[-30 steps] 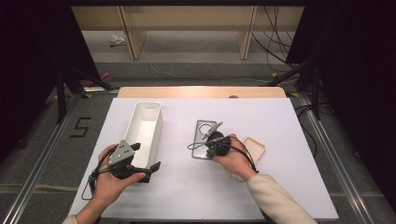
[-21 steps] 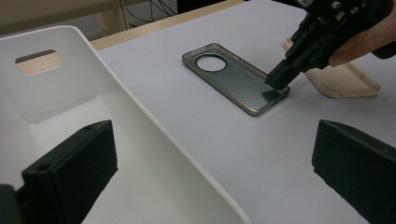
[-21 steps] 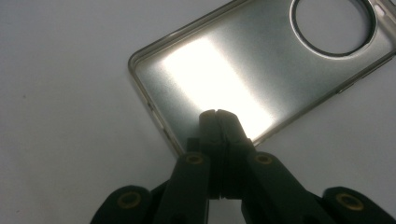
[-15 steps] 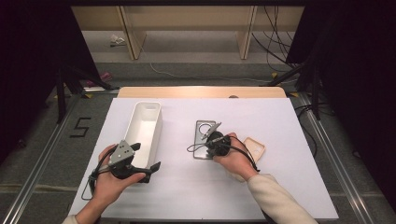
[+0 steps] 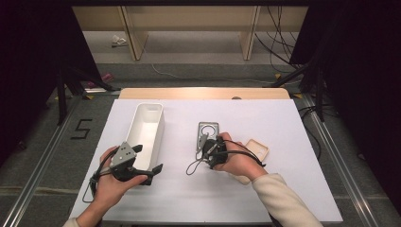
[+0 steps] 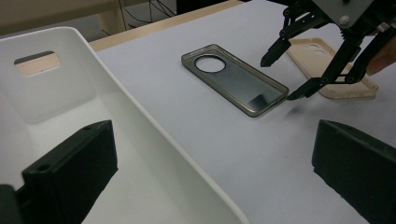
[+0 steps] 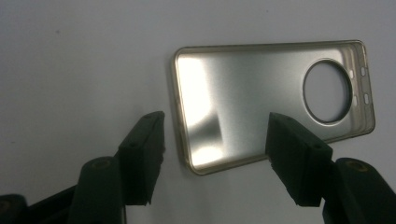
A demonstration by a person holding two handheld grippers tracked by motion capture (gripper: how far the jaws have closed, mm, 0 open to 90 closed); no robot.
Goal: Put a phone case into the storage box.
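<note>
Both grippers low, fingers apart: left gripper (image 5: 147,159), right gripper (image 5: 202,142)

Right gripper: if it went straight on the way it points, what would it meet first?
Most likely the grey phone case: the open right gripper straddles its near corner, just short of contact, though depth is unclear.

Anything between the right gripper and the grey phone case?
Nothing visible. The right gripper is open at the near end of the grey case, one jaw off its end and one over it, with bare table around. The beige case lies off to the side, apart.
</note>
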